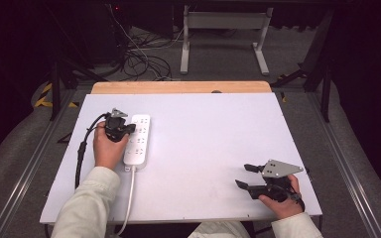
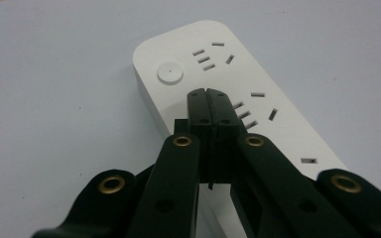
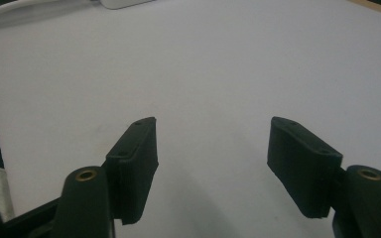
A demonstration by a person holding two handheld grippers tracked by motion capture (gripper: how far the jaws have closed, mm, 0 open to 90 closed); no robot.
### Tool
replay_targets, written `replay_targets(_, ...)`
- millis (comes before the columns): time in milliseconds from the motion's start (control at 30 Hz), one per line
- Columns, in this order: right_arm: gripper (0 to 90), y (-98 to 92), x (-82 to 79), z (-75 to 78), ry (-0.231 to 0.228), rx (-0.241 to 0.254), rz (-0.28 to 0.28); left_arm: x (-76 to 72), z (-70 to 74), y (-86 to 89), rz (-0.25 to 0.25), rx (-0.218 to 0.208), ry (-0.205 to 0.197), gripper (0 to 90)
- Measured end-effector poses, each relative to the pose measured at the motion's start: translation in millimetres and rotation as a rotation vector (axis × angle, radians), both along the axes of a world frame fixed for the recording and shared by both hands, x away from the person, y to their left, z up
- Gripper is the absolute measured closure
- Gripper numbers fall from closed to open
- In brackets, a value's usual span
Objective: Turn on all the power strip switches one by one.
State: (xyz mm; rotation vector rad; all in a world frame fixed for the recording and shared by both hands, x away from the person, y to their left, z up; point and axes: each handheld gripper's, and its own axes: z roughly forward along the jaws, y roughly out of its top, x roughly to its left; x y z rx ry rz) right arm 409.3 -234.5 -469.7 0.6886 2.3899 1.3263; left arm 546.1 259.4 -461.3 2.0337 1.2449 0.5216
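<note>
White plastic power strip (image 2: 238,99) is touched by the closed jaws of the left gripper (image 2: 209,94); it could be pushed askew on the worktop (image 1: 203,139). The right gripper (image 3: 211,158) is held open, empty.

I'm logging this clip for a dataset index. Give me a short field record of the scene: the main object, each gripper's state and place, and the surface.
object: white power strip, lying flat, its cord trailing off the near edge
left gripper: jaws shut with nothing between them, tips over the strip near its round button
right gripper: jaws open, nothing between them, at the near right of the table, apart from the strip
surface: white table
</note>
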Motion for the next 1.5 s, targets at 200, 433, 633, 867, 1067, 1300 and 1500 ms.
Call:
replay_targets(200,37.1,0.0,0.2,-0.2,0.000,0.001,0.002,-0.2,-0.1,-1.1,0.001,0.010,0.005,90.0)
replay_targets(433,37.1,-0.3,0.0,-0.1,0.000,0.001,0.004,-0.3,-2.2,0.5,0.002,-0.005,0.003,90.0)
replay_targets(633,37.1,-0.8,0.3,0.1,0.000,0.008,-0.003,1.7,16.1,-1.7,0.036,-0.070,-0.053,90.0)
replay_targets(867,37.1,-0.9,3.6,-1.1,0.007,0.006,-0.006,14.4,28.7,-8.0,0.007,-0.004,-0.065,90.0)
replay_targets(1067,37.1,-1.7,0.7,-0.4,0.003,0.015,-0.005,20.8,23.8,-9.4,0.014,0.033,-0.042,90.0)
replay_targets(1300,37.1,-1.6,1.3,-0.5,0.003,0.015,-0.004,27.4,14.0,-9.6,-0.008,0.041,-0.043,90.0)
replay_targets(1500,37.1,-1.8,1.3,-0.5,0.004,0.015,-0.005,31.7,7.8,-8.2,-0.003,0.027,-0.035,90.0)
